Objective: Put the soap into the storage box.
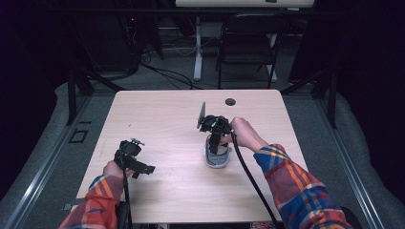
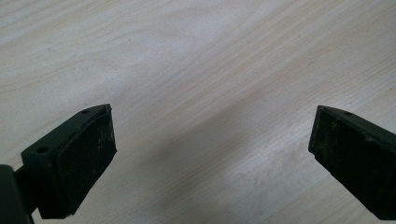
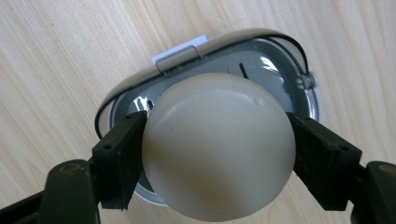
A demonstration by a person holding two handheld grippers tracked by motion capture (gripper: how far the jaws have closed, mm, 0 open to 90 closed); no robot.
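Both jaws of the right gripper (image 3: 217, 154) clamp an egg (image 3: 218, 147) above a grey slicer (image 3: 299, 84); the left gripper (image 2: 212, 140) gapes wide over bare table (image 2: 196, 56).

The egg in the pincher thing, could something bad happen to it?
Maybe. The egg is smooth and round, and the right gripper holds it only by its two sides, so it could slip out or crack if squeezed harder. It hangs over the grey egg slicer, which looks barely wider than the egg, so it might land off-centre. The left gripper is open and far away, so it can't steady the slicer.
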